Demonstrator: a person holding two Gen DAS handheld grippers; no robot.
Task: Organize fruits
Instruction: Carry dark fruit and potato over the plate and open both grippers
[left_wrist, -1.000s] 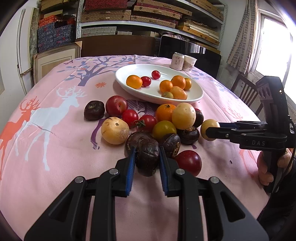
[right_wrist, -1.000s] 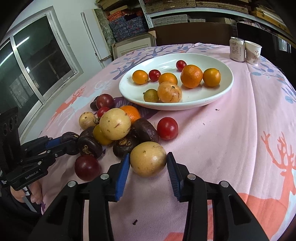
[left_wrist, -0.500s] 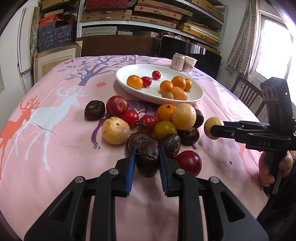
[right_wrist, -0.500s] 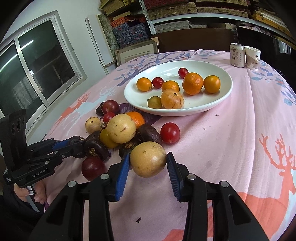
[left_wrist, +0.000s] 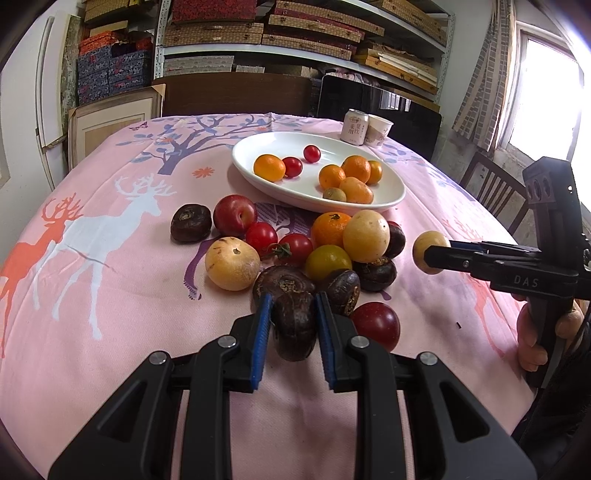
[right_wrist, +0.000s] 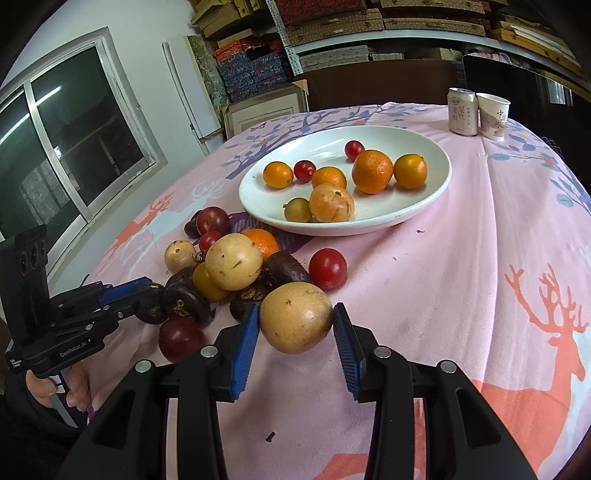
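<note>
My left gripper (left_wrist: 292, 300) is shut on a dark brown wrinkled fruit (left_wrist: 294, 328) at the near edge of the fruit pile (left_wrist: 328, 240) on the pink tablecloth. That gripper also shows at the left of the right wrist view, left gripper (right_wrist: 147, 293). My right gripper (right_wrist: 296, 308) is shut on a round yellow fruit (right_wrist: 295, 321), held just right of the pile and seen side-on as the yellow fruit (left_wrist: 424, 254). A white plate (right_wrist: 424, 212) beyond the pile holds several oranges and small red tomatoes.
A drink can (right_wrist: 460, 110) and a paper cup (right_wrist: 493, 114) stand behind the plate. A wooden chair (left_wrist: 491, 188) is at the table's right side. Shelves and boxes (left_wrist: 110, 70) line the back wall. A person's hand (left_wrist: 532, 332) grips the right handle.
The right gripper with the yellow fruit has shifted slightly away from the pile. The left gripper and its dark fruit have not moved.
</note>
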